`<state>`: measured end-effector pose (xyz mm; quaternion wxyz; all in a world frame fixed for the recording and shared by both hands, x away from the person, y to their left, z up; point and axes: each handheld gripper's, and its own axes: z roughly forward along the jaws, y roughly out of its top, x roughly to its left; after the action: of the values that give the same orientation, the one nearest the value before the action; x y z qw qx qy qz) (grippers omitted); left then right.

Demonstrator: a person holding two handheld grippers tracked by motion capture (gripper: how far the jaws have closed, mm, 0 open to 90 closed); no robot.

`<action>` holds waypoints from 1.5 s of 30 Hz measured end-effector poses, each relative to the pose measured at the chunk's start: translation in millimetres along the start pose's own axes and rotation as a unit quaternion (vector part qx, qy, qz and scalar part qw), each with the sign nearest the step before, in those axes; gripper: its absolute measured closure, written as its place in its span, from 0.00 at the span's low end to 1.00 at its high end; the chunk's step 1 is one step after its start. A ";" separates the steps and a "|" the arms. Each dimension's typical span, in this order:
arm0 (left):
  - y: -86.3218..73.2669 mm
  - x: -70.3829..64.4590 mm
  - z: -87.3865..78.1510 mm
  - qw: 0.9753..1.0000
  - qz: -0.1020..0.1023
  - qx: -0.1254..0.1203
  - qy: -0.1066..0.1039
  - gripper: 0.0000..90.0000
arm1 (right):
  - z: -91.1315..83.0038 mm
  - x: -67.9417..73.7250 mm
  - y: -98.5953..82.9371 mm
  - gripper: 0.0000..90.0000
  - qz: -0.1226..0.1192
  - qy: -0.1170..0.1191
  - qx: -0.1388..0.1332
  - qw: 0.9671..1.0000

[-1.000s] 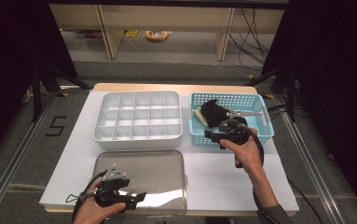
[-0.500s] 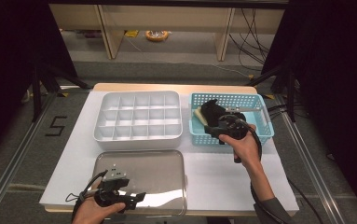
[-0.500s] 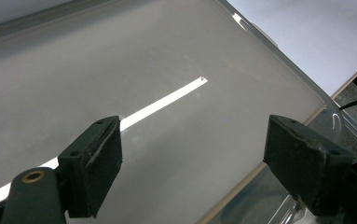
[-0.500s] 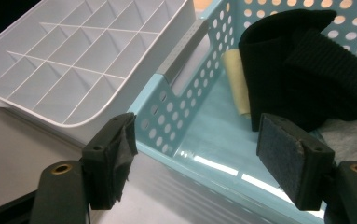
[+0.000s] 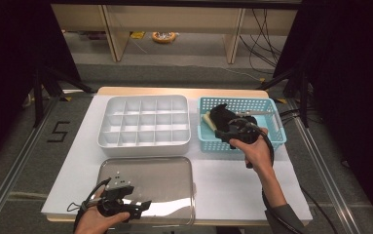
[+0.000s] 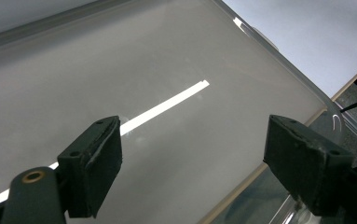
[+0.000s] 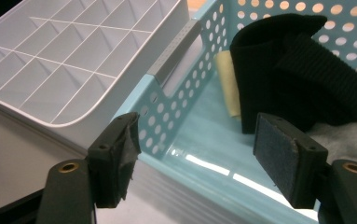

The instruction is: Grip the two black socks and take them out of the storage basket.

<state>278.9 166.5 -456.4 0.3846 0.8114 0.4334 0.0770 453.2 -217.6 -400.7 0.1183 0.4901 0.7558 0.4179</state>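
My left tongs [image 5: 134, 210] hang open over the steel tray [image 5: 174, 168] at the near left. My right tongs [image 7: 199, 154], also open, straddle the blue basket's [image 5: 271, 105] near-left rim; the black folded cloth [image 7: 288, 70] lies just beyond, nearest this hand.
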 end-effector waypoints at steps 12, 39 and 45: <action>-1.9 0.9 -3.8 1.000 0.004 -0.005 0.001 0.21 | 37.4 -6.7 46.8 0.54 0.002 -0.053 0.050 0.997; -2.1 2.5 -6.1 1.000 0.004 -0.007 -0.003 0.21 | 84.3 -21.7 61.3 0.94 -0.034 -0.118 0.111 0.986; -2.3 1.4 -4.6 1.000 -0.006 -0.010 -0.001 0.21 | 60.4 -20.4 70.0 0.95 -0.031 -0.104 0.085 0.990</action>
<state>276.1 170.9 -455.1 0.3933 0.8051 0.4370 0.0783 543.7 -191.7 -390.6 0.1667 0.5153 0.7873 0.2948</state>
